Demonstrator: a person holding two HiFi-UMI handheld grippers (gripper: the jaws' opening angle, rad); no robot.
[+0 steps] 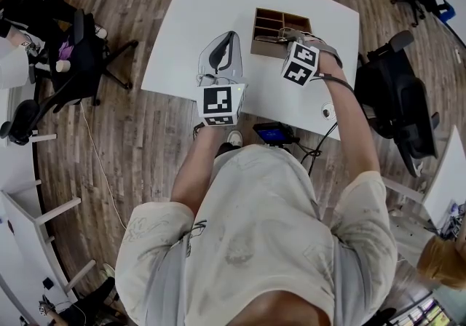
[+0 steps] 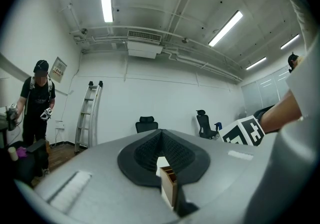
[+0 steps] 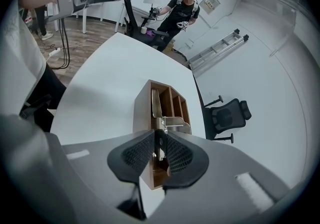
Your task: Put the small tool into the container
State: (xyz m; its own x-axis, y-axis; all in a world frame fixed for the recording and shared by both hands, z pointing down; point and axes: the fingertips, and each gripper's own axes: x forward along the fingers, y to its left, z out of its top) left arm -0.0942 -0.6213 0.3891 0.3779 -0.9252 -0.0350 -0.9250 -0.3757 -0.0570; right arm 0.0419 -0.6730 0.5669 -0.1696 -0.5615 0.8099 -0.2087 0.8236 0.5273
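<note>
My right fingers are clamped on the small tool. Its metal end reaches out over the open compartments of the wooden container, and I can't tell whether it touches the wood. My right gripper hangs above the container's near edge, over the white counter. My left gripper is pressed closed on nothing, just left of the container.

pale short-sleeved shirt, grey left gripper and right gripper, black ribbed pads, black-and-white marker cubes
</note>
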